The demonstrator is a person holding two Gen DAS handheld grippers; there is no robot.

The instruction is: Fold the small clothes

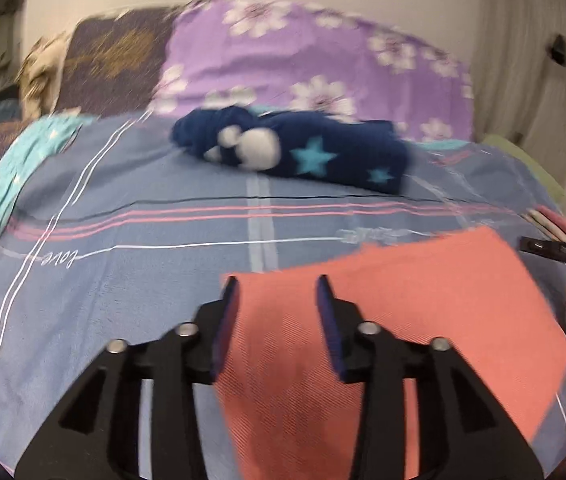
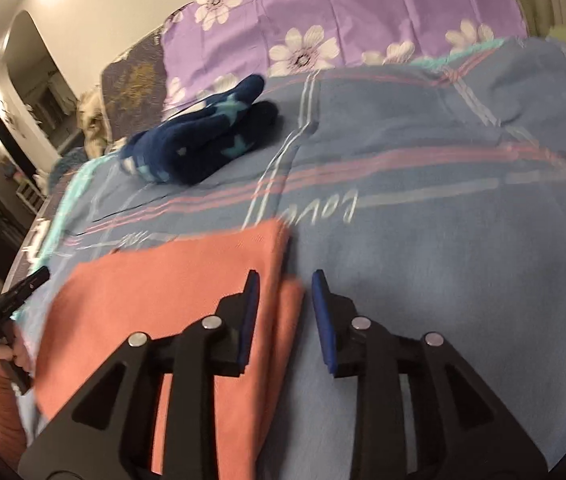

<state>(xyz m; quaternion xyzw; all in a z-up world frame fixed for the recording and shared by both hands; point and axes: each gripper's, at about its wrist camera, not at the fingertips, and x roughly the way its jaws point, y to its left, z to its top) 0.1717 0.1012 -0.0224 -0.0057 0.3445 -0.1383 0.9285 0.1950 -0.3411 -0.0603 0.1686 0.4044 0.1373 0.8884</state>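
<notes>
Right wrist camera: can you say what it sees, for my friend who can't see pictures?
Open black tongs with blue pads hover over the right edge of a folded salmon-pink cloth lying on a blue striped blanket. Farther back sits a bundled navy garment with light-blue stars, in front of a purple flowered sheet.

The flat salmon-pink folded cloth (image 1: 423,320) is lying on the blue striped bed cover (image 1: 123,300), and both open grippers are hanging over its two side edges. Between this cloth and the dark blue fleece garment with light stars (image 1: 303,152) a wide band of bare cover is staying open for passing. To the right of the cloth, in the right wrist view, the cover (image 2: 463,260) is lying free. Behind the garment the purple flowered pillow (image 2: 343,12) is closing the far side.
</notes>
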